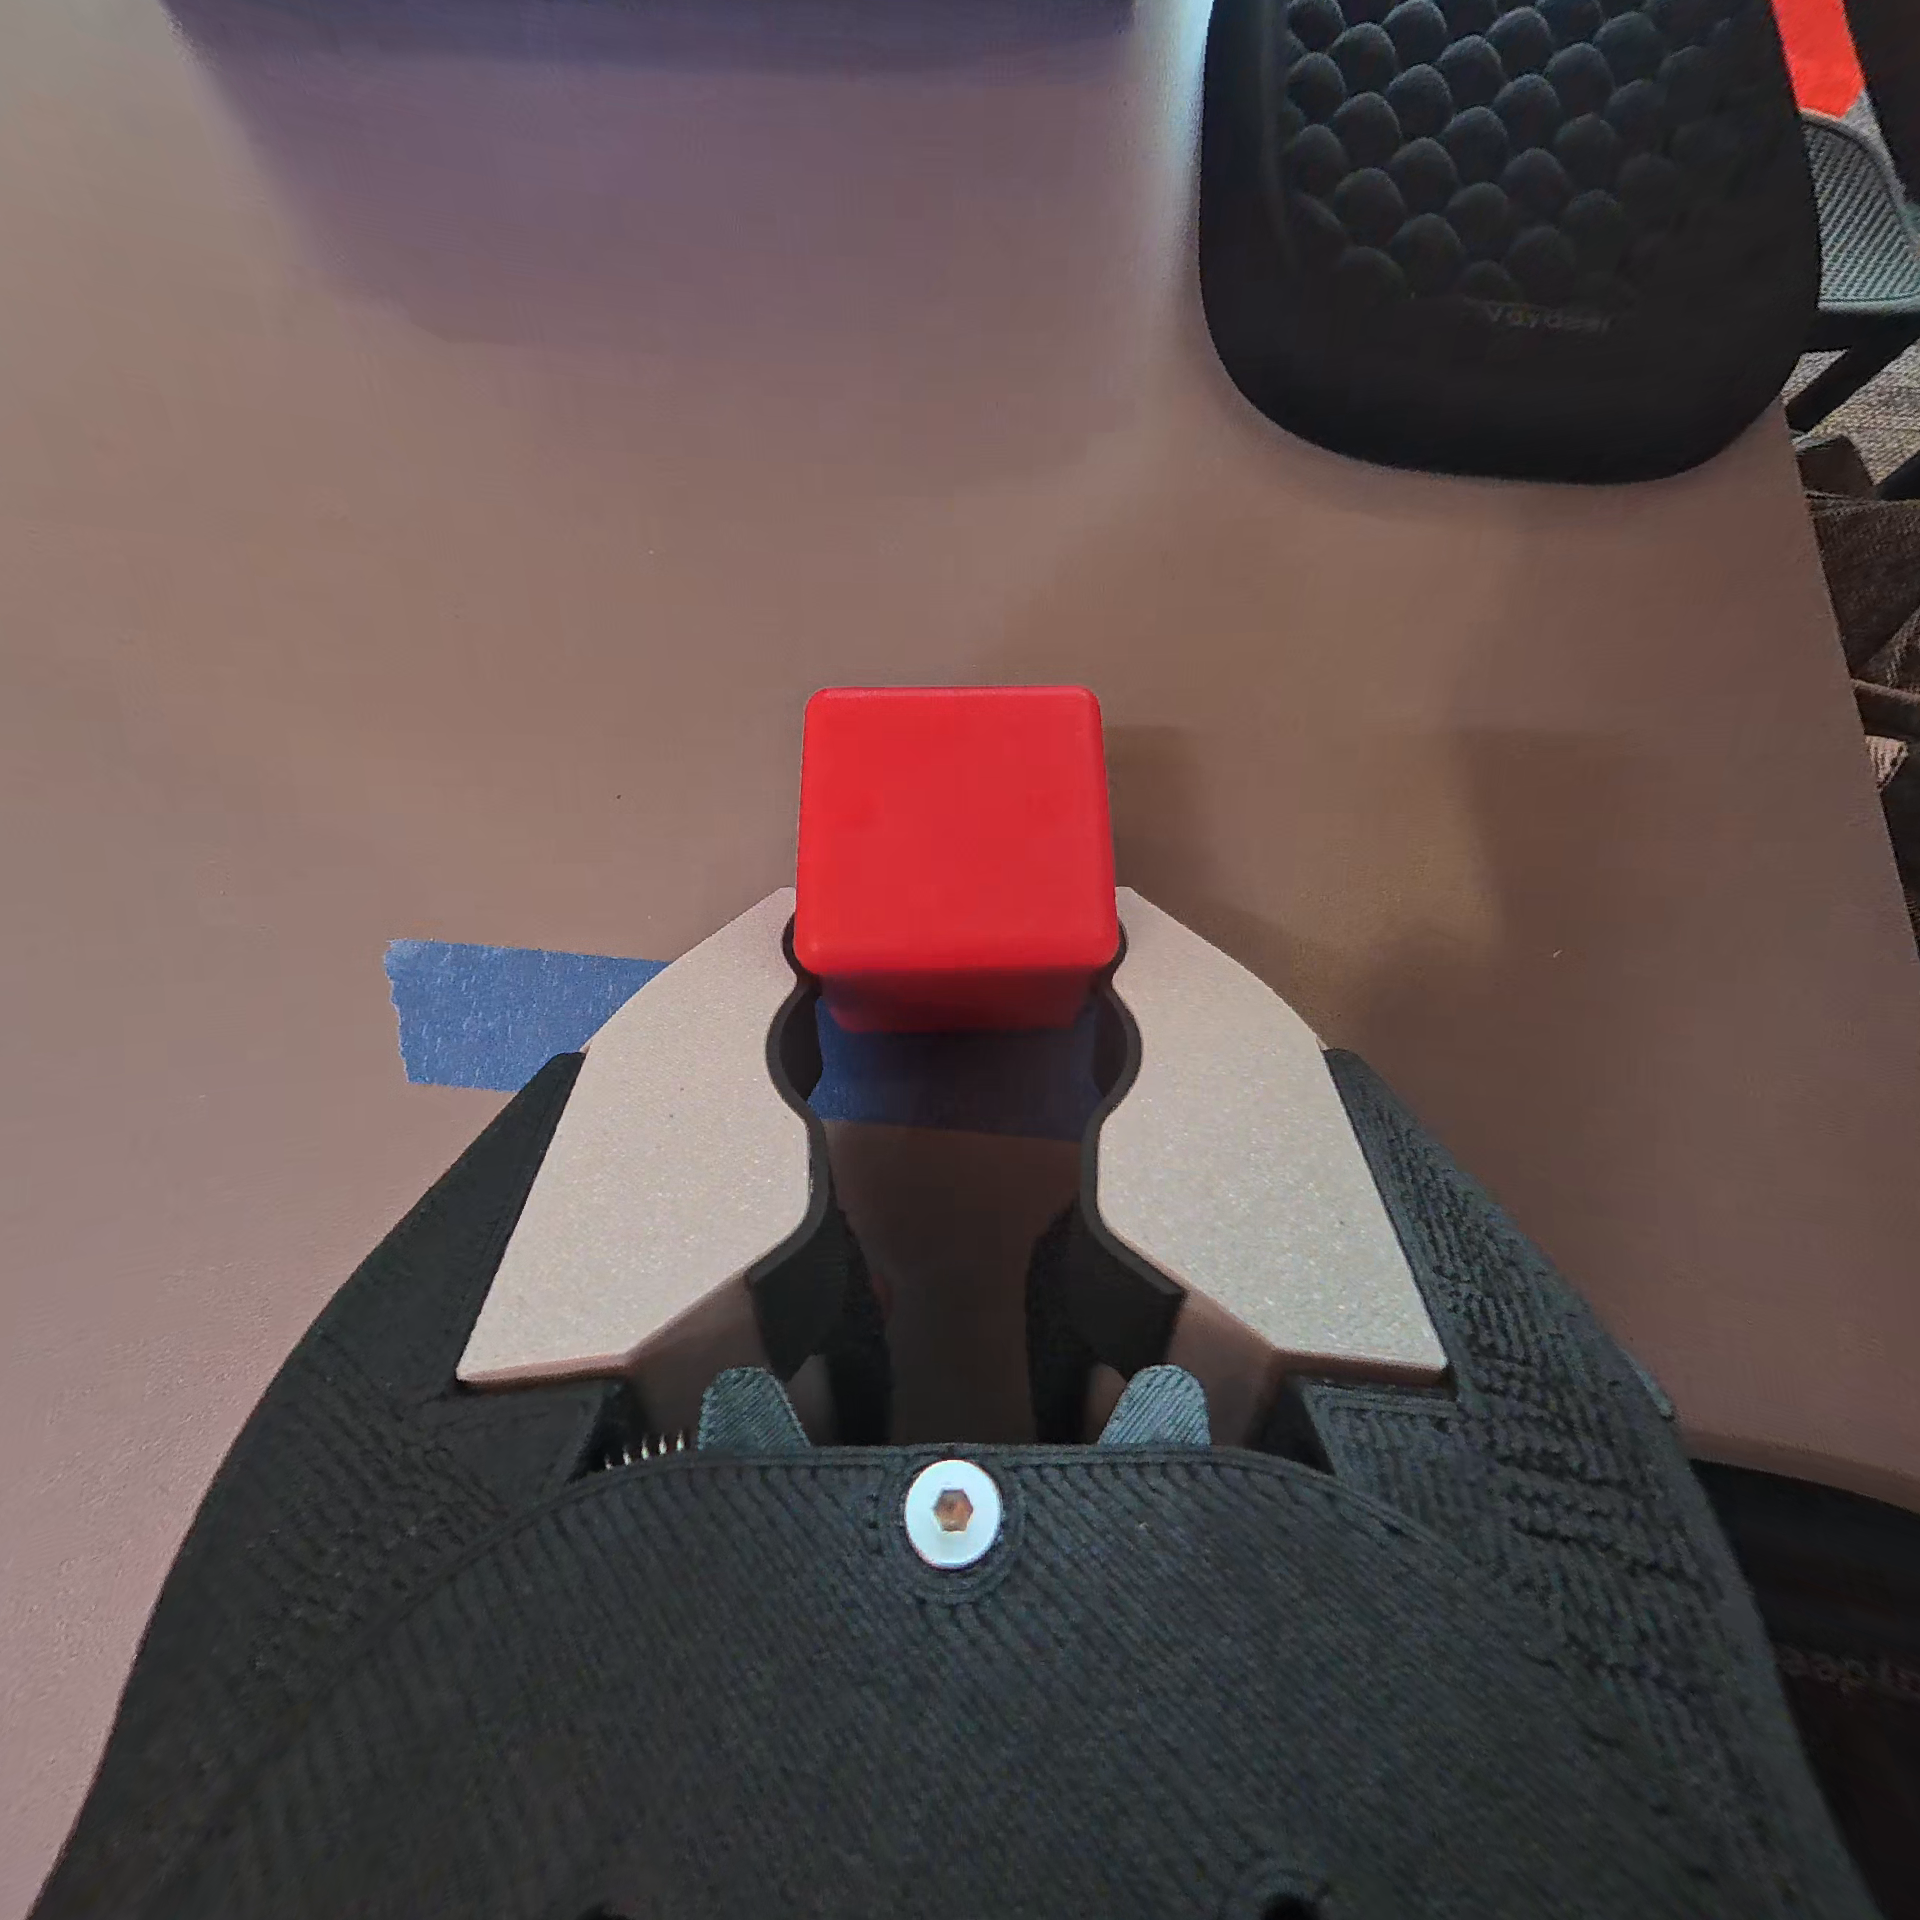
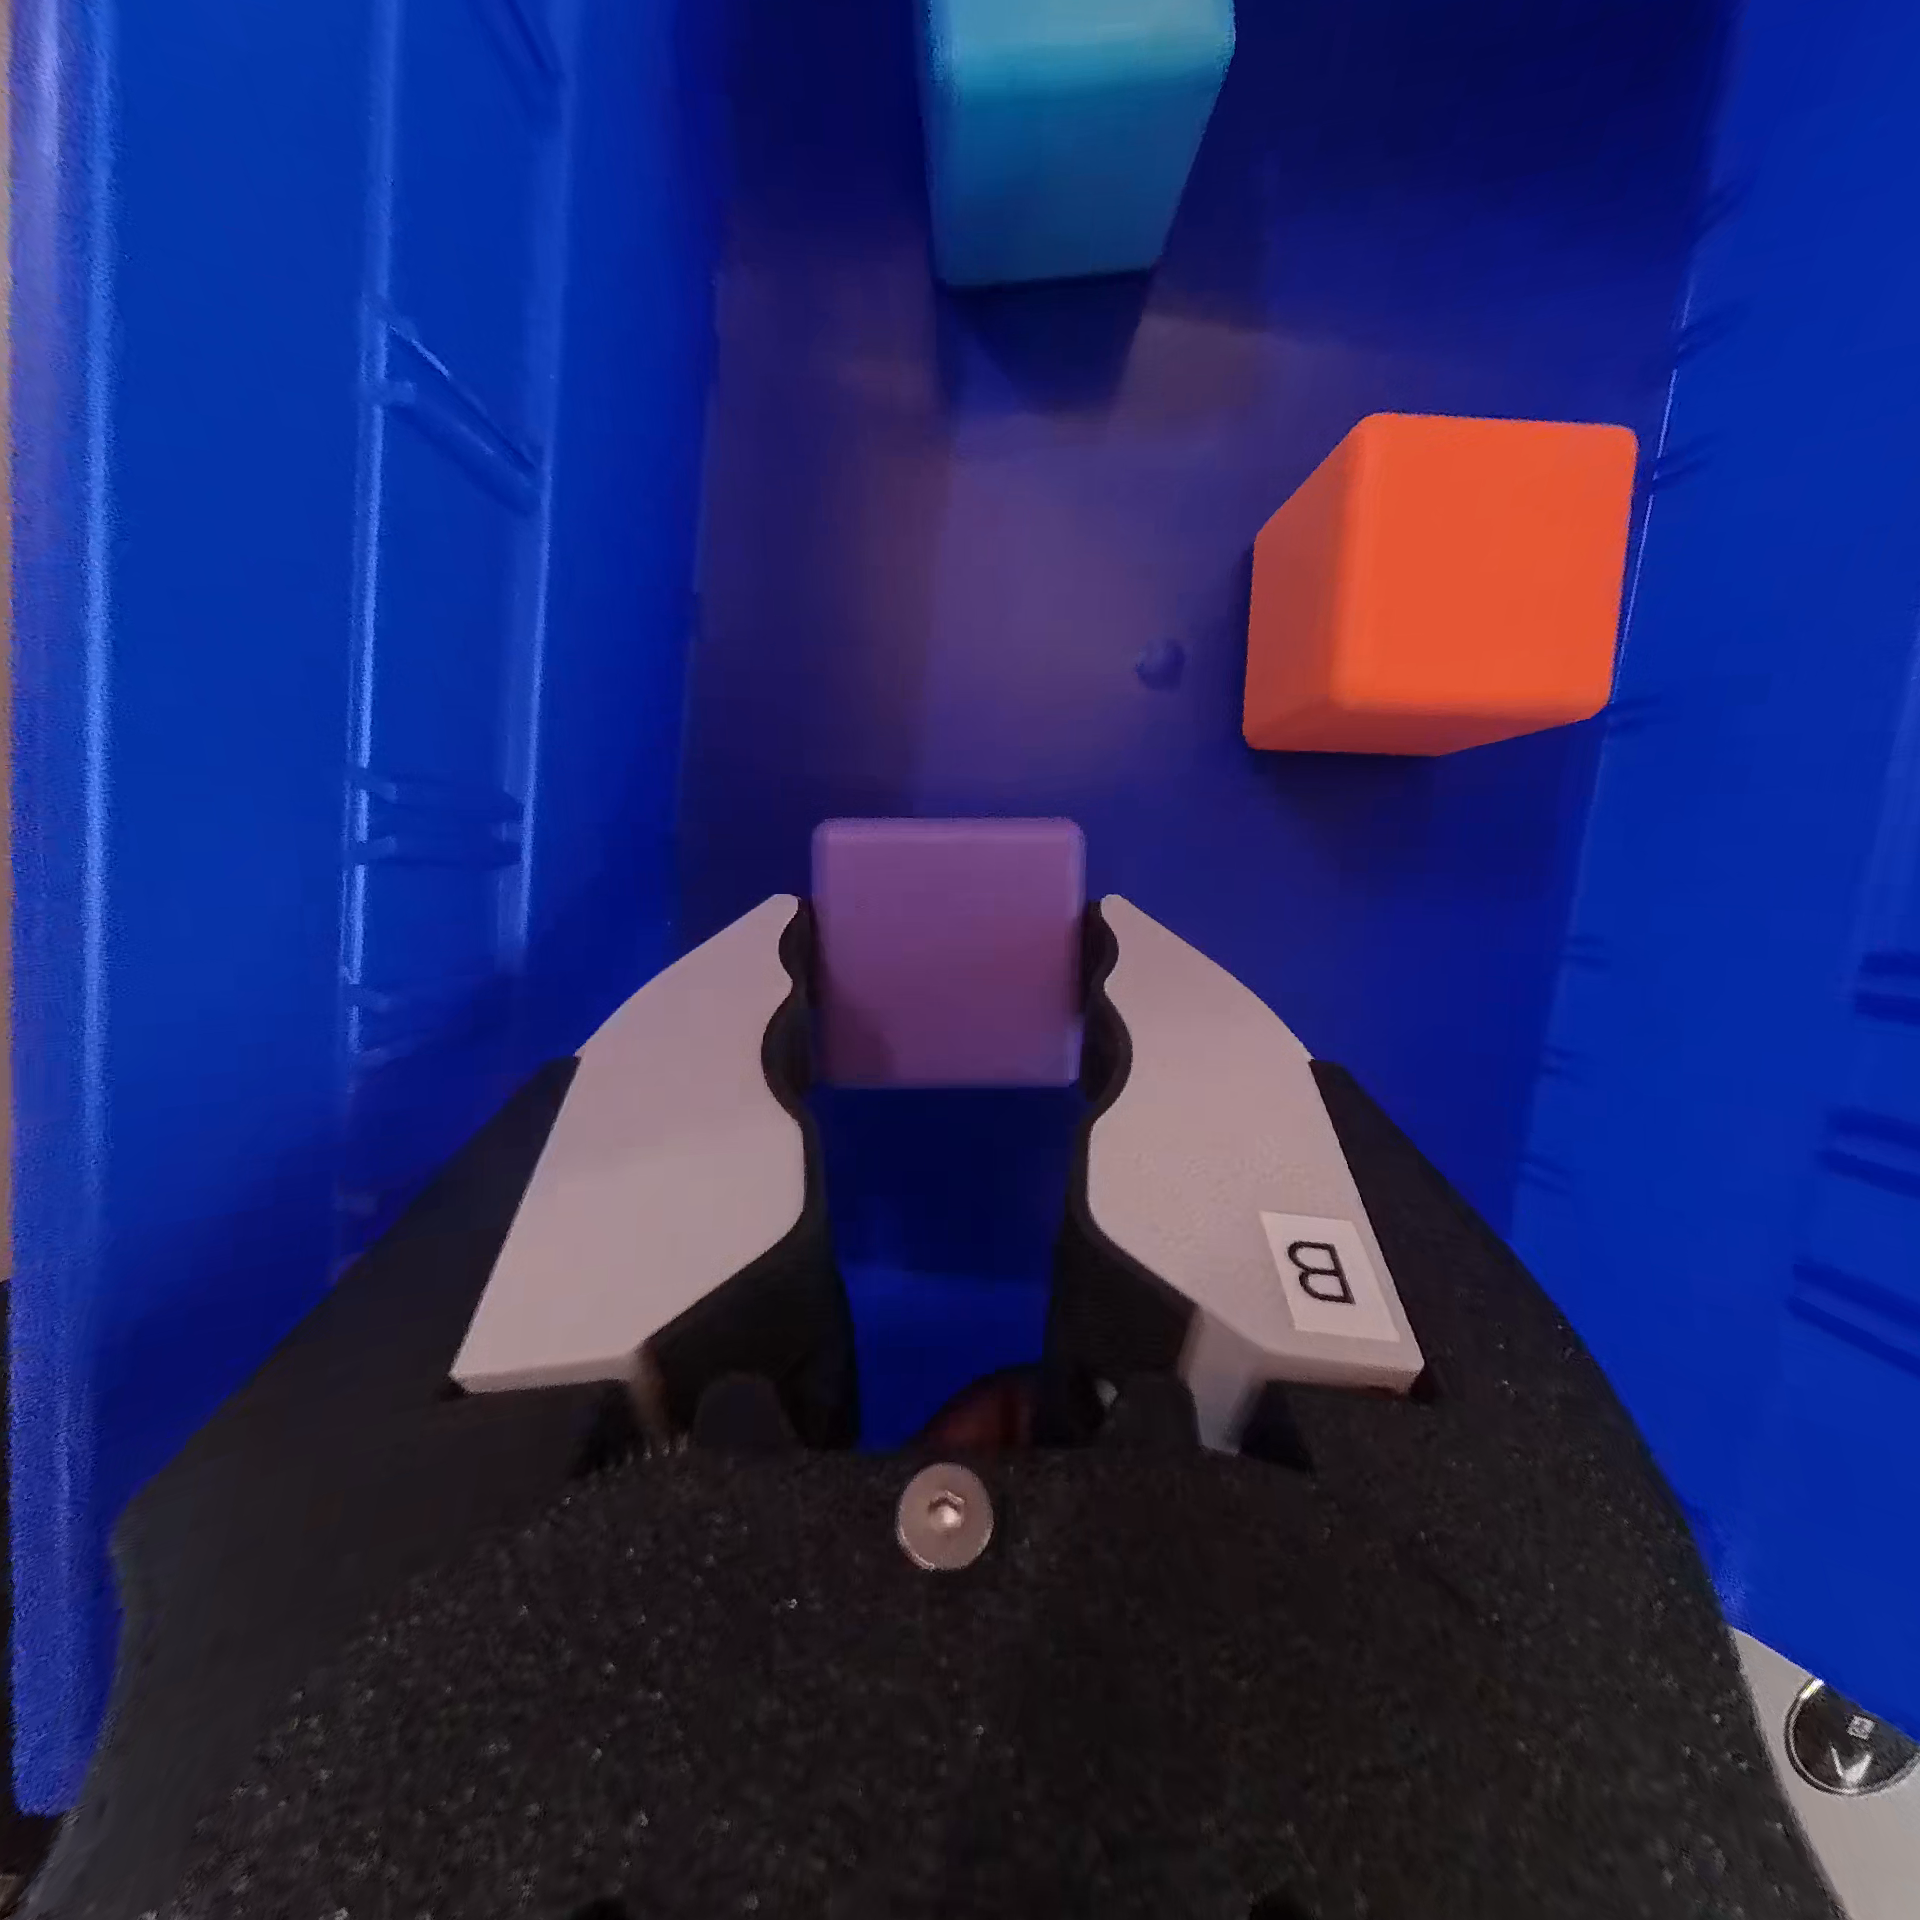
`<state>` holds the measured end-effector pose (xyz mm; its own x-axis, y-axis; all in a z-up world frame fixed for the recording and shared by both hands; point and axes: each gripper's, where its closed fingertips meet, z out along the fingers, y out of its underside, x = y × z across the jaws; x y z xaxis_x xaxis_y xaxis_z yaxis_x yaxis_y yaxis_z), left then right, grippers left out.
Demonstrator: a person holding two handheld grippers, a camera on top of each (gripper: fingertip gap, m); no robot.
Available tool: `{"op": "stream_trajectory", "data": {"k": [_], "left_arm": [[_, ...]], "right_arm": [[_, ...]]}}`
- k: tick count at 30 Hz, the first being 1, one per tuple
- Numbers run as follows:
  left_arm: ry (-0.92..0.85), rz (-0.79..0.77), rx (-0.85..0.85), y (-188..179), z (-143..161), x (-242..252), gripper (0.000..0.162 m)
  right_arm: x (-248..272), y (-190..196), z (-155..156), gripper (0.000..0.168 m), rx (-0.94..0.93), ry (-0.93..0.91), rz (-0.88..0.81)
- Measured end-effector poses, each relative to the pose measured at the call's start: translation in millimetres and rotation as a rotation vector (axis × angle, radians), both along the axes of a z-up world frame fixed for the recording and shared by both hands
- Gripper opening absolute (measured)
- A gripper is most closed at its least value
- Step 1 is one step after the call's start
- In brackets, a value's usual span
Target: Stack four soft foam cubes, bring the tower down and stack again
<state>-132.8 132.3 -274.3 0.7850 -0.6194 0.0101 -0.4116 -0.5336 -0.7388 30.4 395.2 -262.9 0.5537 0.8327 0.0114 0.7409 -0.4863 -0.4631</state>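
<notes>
In the left wrist view my left gripper [image 1: 954, 935] is shut on a red foam cube [image 1: 951, 842], holding it by its near end above the brown table [image 1: 520, 623] and a strip of blue tape [image 1: 488, 1013]. In the right wrist view my right gripper [image 2: 948, 925] is shut on a purple foam cube [image 2: 948, 951] inside a blue plastic bin [image 2: 260, 727]. An orange cube [image 2: 1434, 587] lies on the bin floor to the right. A light blue cube [image 2: 1070, 135] lies farther ahead, cut off by the top edge.
A black bumpy cushion [image 1: 1507, 229] lies at the table's far right corner. The table's right edge [image 1: 1849, 675] runs close by, with chair parts beyond it. The bin's ribbed walls [image 2: 1766, 831] stand close on both sides of my right gripper.
</notes>
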Motion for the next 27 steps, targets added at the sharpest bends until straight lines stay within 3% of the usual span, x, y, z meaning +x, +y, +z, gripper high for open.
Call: {"op": "stream_trajectory", "data": {"k": [2, 4, 7, 10, 12, 15, 17, 20, 24, 27], "left_arm": [[0.000, 0.000, 0.000, 0, 0, 0, 0.050], [-0.001, 0.000, 0.000, 0, 0, 0, 0.050], [0.000, 0.000, 0.000, 0, 0, 0, 0.050], [-0.001, -0.001, -0.001, 0, 0, 0, 0.050], [-0.001, -0.003, -0.002, 0, -1, 0, 0.050], [-0.005, -0.045, -0.002, -5, 0, 4, 0.055], [-0.029, -0.046, 0.020, -5, 5, 5, 0.076], [-0.083, -0.049, 0.043, -9, 14, 3, 0.086], [-0.132, -0.029, 0.119, -7, 32, -1, 0.106], [-0.177, 0.020, 0.183, -4, 46, -9, 0.124]], "right_arm": [[-1, 0, 3, 0.049, 0.005, 0.012, 0.009], [-3, 6, 23, 0.066, 0.060, 0.093, -0.027], [-15, 11, 89, 0.077, 0.260, 0.312, -0.036], [-59, -45, 162, 0.074, 0.378, 0.571, 0.246], [-95, -118, 173, 0.071, 0.293, 0.636, 0.604], [-126, -215, 136, 0.075, 0.071, 0.536, 1.084], [-139, -240, 94, 0.073, 0.036, 0.367, 1.257], [-155, -257, 47, 0.072, -0.013, 0.187, 1.363], [-167, -269, 16, 0.072, -0.027, 0.072, 1.421], [-168, -270, 5, 0.049, -0.004, 0.042, 1.427]]}}
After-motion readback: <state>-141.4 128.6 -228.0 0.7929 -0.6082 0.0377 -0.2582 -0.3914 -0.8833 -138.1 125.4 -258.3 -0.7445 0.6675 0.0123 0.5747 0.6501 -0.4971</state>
